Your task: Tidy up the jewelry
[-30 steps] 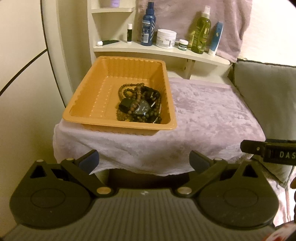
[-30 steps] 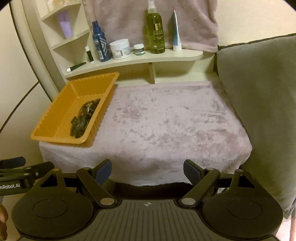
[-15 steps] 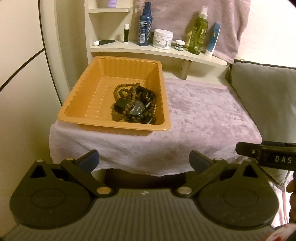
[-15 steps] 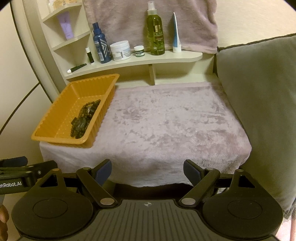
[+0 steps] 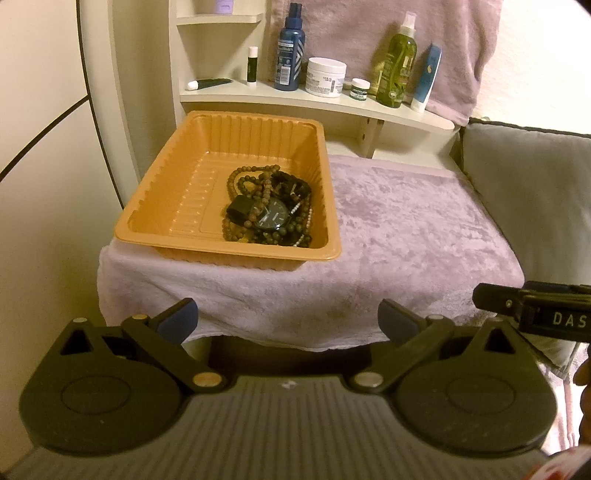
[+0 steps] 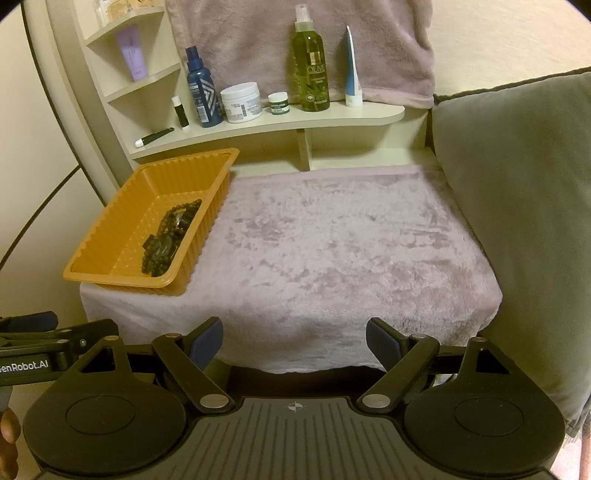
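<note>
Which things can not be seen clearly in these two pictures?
- Jewelry pile, both views: strands tangled, count unclear; the tray wall hides part in the right wrist view.
- Under the towel: surface hidden.
- Jar labels: too small to read.
- Top shelf, left wrist view: cut by the edge.

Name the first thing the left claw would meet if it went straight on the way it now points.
Probably the mauve plush cloth over the table's near edge, just short of the orange tray. The open left claw holds nothing; depth is hard to judge.
</note>
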The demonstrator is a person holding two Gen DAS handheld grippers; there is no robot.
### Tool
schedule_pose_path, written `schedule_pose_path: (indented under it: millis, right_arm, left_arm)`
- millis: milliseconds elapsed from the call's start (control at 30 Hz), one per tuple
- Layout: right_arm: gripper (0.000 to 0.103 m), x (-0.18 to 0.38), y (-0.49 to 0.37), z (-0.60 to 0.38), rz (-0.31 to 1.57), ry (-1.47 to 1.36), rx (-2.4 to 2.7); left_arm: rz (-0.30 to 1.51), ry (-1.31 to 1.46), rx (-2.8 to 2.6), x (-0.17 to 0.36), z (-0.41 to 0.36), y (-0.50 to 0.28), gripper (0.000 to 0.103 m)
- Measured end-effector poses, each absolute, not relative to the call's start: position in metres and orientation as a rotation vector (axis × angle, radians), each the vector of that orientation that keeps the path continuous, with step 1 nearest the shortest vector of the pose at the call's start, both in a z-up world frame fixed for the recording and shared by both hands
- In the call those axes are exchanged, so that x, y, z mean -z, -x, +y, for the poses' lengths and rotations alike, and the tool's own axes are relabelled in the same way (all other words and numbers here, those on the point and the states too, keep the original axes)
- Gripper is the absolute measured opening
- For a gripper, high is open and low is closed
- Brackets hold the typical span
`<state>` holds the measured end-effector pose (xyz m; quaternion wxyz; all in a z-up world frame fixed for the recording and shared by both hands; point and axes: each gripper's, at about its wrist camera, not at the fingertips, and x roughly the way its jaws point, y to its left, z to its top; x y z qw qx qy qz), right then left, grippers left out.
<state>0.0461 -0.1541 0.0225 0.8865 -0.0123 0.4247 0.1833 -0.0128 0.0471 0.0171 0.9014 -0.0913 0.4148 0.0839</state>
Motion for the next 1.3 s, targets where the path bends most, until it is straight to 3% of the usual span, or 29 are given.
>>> schedule_pose_path:
  millis: [1300]
  right_arm:
    - [0.084,-0.0251,-0.0483,-0.1558,0.873,0.027,-0.383]
  left_arm:
    - [0.847,0.185,-0.169,-0.0213,0.0459,0.0111,0.103]
